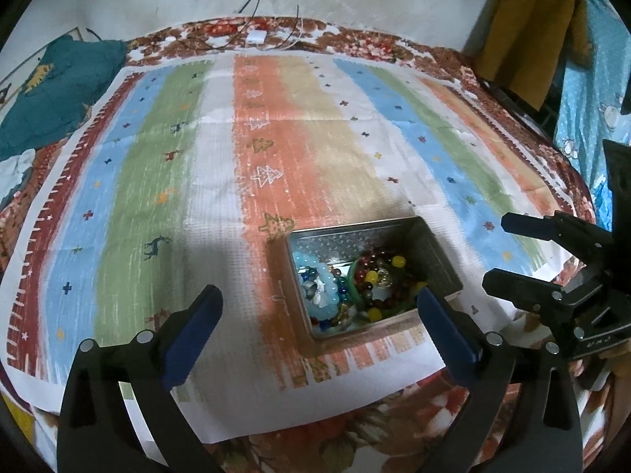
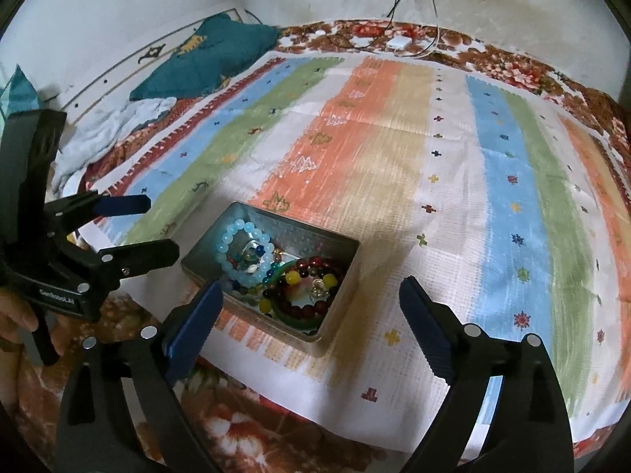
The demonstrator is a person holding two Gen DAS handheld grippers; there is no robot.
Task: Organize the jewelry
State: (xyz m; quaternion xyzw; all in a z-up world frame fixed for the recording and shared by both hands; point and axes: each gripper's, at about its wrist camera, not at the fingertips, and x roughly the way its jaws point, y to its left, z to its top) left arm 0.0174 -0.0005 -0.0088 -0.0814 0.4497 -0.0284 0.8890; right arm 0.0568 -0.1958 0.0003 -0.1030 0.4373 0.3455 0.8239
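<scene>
Metal tin sitting on the striped cloth near its front edge, lid off, packed with jewelry: a pale blue bead bracelet on one side, dark red beads with a few yellow ones and a green bangle on the other. Left gripper hanging just in front of the tin, jaws spread wide, nothing between the blue pads. Right gripper likewise spread wide and empty, one pad by the tin's near corner without clearly touching. Floral bedspread under the cloth, teal pillow by the wall, a hand gripping the left tool
</scene>
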